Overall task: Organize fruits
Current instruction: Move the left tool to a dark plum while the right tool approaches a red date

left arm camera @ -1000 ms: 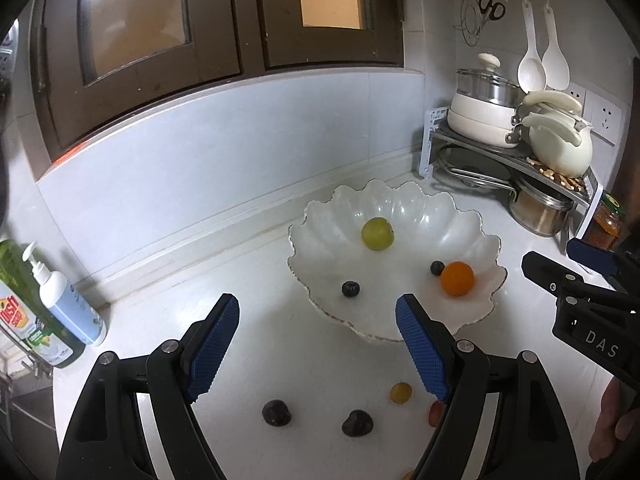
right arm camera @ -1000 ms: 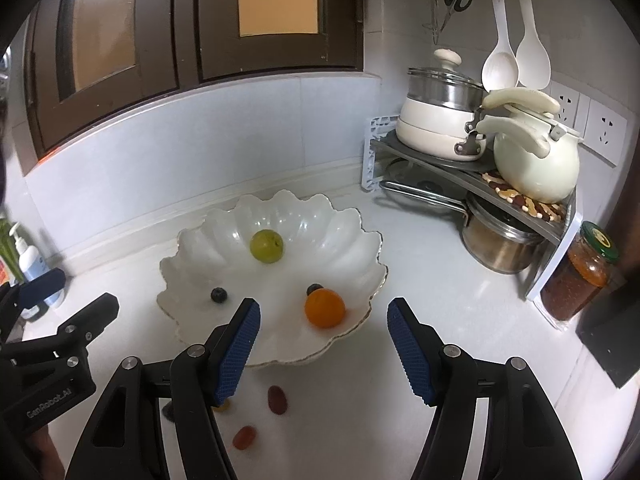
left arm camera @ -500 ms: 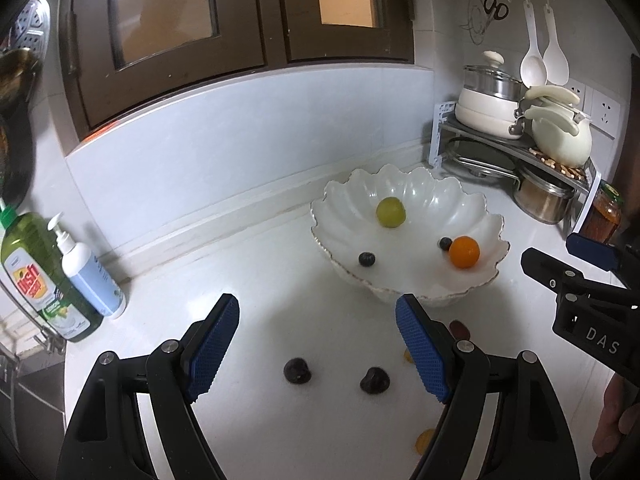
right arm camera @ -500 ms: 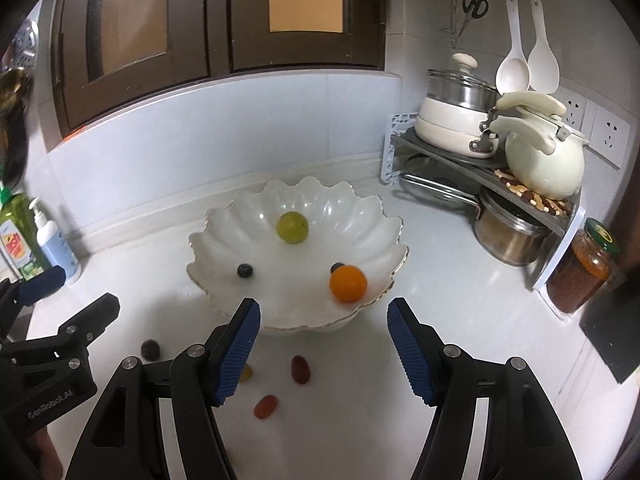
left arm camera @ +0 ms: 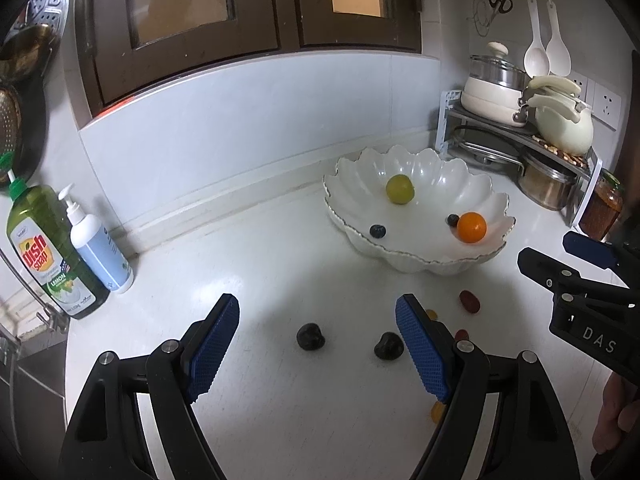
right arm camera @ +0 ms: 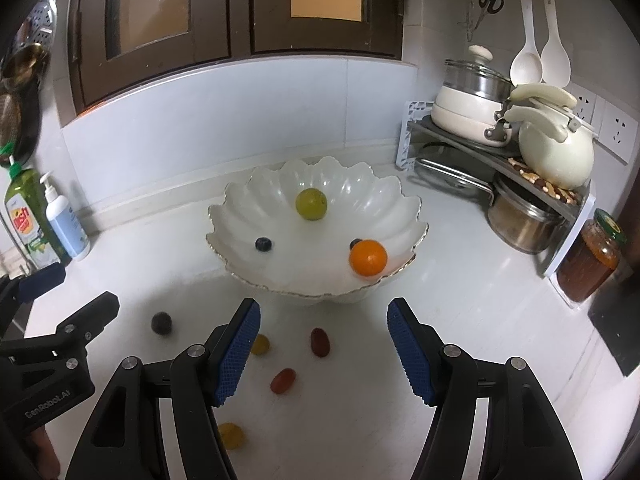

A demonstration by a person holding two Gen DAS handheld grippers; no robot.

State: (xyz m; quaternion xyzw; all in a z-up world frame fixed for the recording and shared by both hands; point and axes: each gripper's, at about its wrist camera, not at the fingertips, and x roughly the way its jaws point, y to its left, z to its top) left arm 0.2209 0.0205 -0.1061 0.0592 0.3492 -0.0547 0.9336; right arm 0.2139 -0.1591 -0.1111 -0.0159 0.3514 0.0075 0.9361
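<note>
A white scalloped bowl (left arm camera: 492, 200) (right arm camera: 396, 192) stands on the counter and holds a green fruit (left arm camera: 399, 189) (right arm camera: 311, 204), an orange (left arm camera: 471, 227) (right arm camera: 368, 258) and two blueberries (left arm camera: 377, 231) (right arm camera: 263, 244). Loose on the counter lie two dark fruits (left arm camera: 310, 336) (left arm camera: 388, 346), a dark red one (right arm camera: 320, 342), a red one (right arm camera: 283, 380) and yellow ones (right arm camera: 260, 345) (right arm camera: 231, 435). My left gripper (left arm camera: 318, 348) is open and empty above the dark fruits. My right gripper (right arm camera: 323, 348) is open and empty above the red fruits.
Dish soap (left arm camera: 44, 252) and a pump bottle (left arm camera: 98, 246) stand at the left by the sink edge. A corner rack (right arm camera: 500, 160) with pots and a white kettle (right arm camera: 554, 152) and a jar (right arm camera: 592, 260) stand at the right.
Both grippers have pulled back from the bowl, the left also swinging leftward. The loose fruits on the counter have come fully into view. Both stay open.
</note>
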